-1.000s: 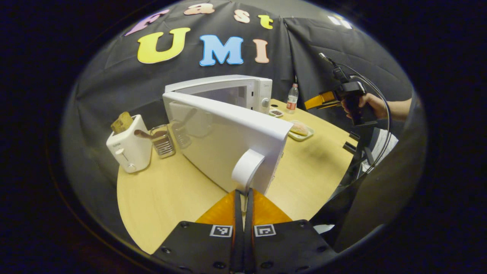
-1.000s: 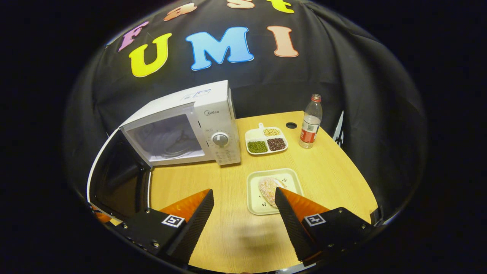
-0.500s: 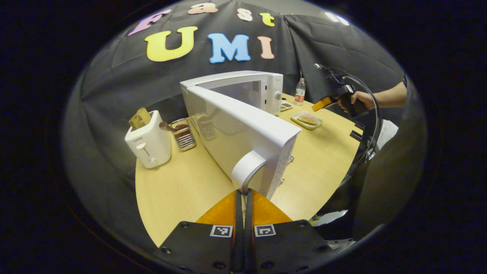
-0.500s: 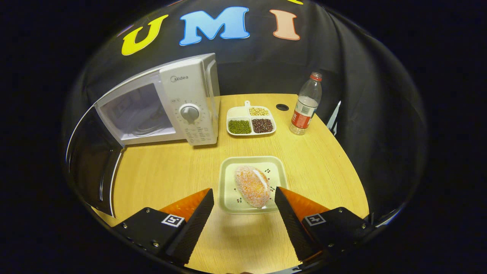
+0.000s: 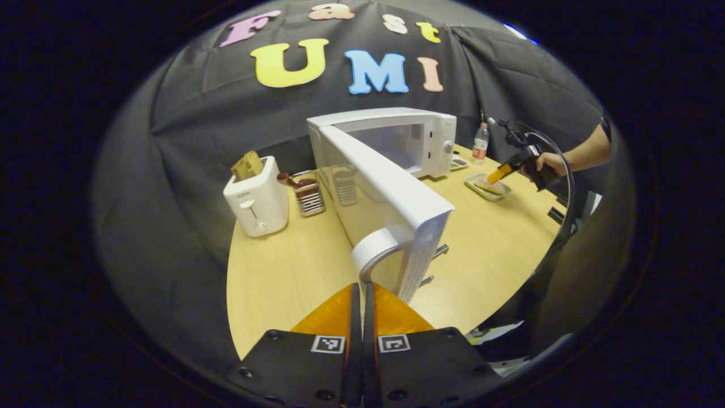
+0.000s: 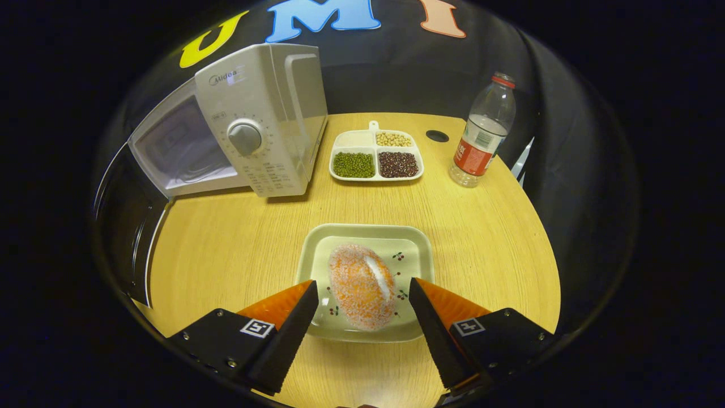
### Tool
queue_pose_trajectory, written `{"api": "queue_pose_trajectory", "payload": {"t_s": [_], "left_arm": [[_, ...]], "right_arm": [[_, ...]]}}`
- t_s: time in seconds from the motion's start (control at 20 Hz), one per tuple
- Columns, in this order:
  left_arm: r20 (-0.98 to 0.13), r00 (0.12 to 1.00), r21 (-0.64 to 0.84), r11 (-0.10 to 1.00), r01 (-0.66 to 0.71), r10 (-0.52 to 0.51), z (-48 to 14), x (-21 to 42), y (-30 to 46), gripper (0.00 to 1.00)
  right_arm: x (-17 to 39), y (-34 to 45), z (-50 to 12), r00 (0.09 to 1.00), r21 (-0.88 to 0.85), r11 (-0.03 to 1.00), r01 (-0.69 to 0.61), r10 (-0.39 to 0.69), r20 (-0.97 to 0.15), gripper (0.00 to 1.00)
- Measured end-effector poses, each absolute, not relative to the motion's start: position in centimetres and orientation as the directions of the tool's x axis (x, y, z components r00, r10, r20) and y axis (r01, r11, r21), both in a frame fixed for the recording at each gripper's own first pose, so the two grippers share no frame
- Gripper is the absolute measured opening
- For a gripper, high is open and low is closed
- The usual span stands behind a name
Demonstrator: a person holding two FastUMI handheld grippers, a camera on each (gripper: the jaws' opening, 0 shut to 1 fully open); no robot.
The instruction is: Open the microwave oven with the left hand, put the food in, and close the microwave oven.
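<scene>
Microwave oven door open, left gripper pinching handle; right gripper spread around food, ungrasped

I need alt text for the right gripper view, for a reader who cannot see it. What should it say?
The open right gripper hovers with its fingers on either side of an orange crumbed food piece on a pale square plate. Beyond, on the wooden table, stand a white microwave with its door open, a divided bean tray and a water bottle.
</scene>
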State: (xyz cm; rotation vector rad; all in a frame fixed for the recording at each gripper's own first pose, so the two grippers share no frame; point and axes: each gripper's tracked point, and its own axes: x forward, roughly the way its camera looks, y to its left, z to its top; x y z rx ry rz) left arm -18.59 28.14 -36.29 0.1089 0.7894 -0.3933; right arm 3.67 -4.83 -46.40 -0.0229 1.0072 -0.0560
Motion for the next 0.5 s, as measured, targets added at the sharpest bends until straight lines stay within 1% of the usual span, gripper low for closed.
{"api": "queue_pose_trajectory", "payload": {"t_s": [0.1,0.25,0.3,0.35,0.45,0.5], "left_arm": [[-0.707,0.659,-0.052,0.948,0.313,-0.256,-35.5,-19.0,28.7,0.08],[-0.69,0.698,-0.022,0.969,0.246,-0.193,-33.5,-19.8,27.9,0.08],[-0.679,0.712,-0.016,0.974,0.228,-0.178,-32.3,-20.2,27.4,0.08],[-0.665,0.728,-0.011,0.977,0.213,-0.166,-31.1,-20.1,26.7,0.17],[-0.616,0.774,-0.013,0.985,0.175,-0.146,-28.6,-19.0,24.7,0.2],[-0.591,0.791,-0.034,0.984,0.174,-0.161,-27.5,-18.3,22.9,0.27]], "right_arm": [[3.8,-5.1,-47.1,0.517,-0.042,0.999,0.015,-0.044,-0.855,0.99],[3.8,-5.2,-48.1,0.498,-0.033,0.999,-0.014,-0.021,-0.867,0.99],[3.8,-4.9,-48.2,0.498,-0.018,1.0,-0.025,-0.003,-0.867,0.95],[3.8,-4.8,-48.0,0.501,-0.022,0.999,-0.037,-0.001,-0.866,0.81],[3.6,-4.6,-47.6,0.515,-0.033,0.997,-0.068,0.007,-0.857,0.71],[3.6,-4.2,-46.8,0.533,-0.049,0.994,-0.094,0.008,-0.846,0.63]]}}
